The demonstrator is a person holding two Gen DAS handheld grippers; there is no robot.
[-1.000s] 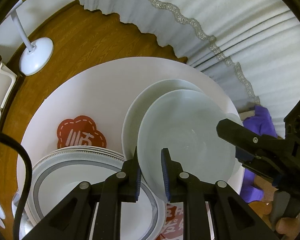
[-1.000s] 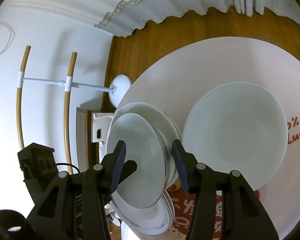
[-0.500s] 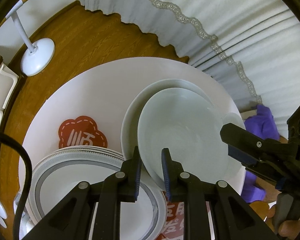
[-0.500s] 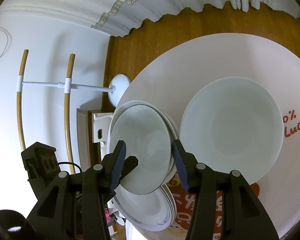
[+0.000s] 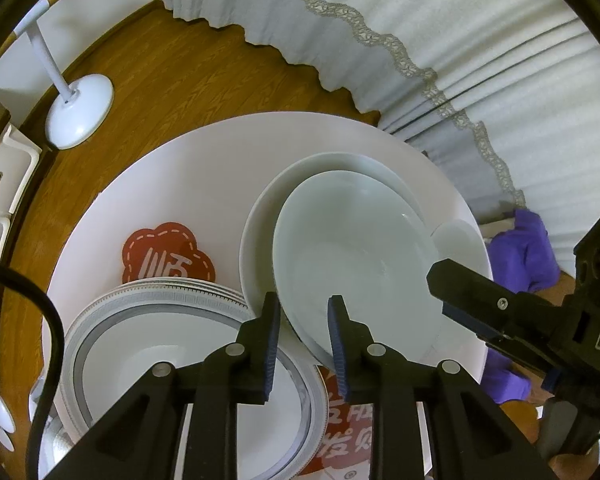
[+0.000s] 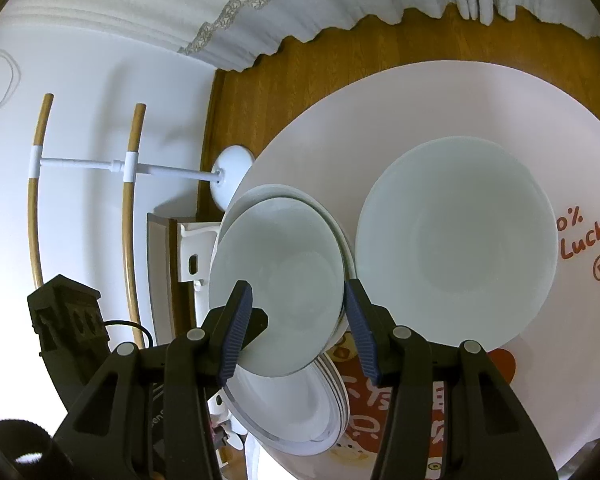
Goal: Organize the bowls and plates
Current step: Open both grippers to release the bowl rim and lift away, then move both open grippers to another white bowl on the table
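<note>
A pale bowl [image 5: 356,256] lies tilted on a white bowl [image 5: 260,224] near the middle of the round white table [image 5: 172,184]. Its near rim runs between the fingers of my left gripper [image 5: 304,320], whose jaws are opening, with a gap at the pads. In the right wrist view the same pale bowl [image 6: 276,276] lies on that white stack [image 6: 332,220], with one left finger [image 6: 258,320] at its rim. My right gripper [image 6: 298,320] hovers open above it, holding nothing. Its finger [image 5: 468,292] reaches in from the right.
A stack of grey-rimmed plates [image 5: 100,320] sits at the table's near left edge. A large pale bowl [image 6: 456,248] stands to the right of the stack. A white lamp base [image 5: 80,116] is on the wooden floor, and curtains [image 5: 420,20] hang behind.
The pale bowl has tipped from steeply tilted to nearly flat and come down onto the white stack. My left gripper's jaws have widened a little. The right gripper has stayed put.
</note>
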